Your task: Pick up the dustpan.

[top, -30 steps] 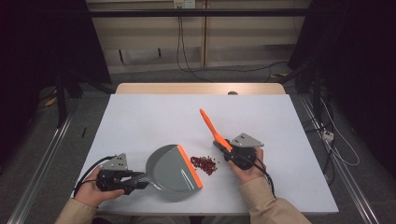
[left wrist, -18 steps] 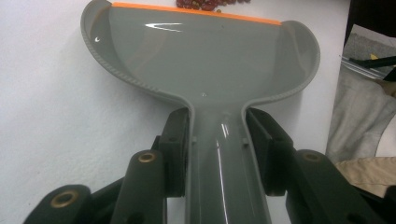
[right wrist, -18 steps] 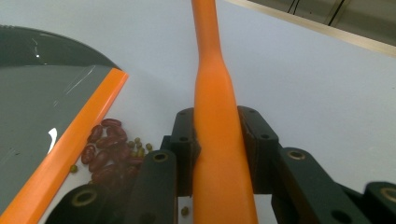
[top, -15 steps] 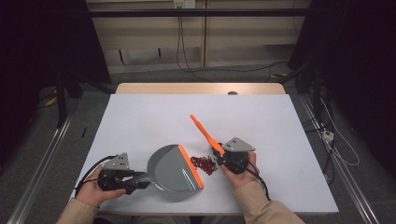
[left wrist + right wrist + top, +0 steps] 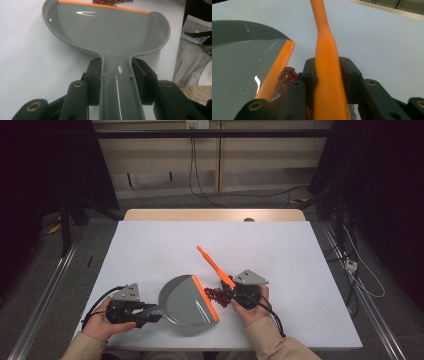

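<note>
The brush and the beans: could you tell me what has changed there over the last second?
The right gripper, shut on the orange brush, swept left, pushing the red beans up to the dustpan lip. The left gripper kept the dustpan handle clamped, unmoved.

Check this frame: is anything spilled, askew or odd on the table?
Yes: a small pile of red beans lies loose on the white table, just outside the dustpan by its orange lip; the pan holds none. Nothing looks damaged.

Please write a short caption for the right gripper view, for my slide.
Right gripper shut on the orange brush handle, red beans lying beside the grey dustpan and its orange lip.
</note>
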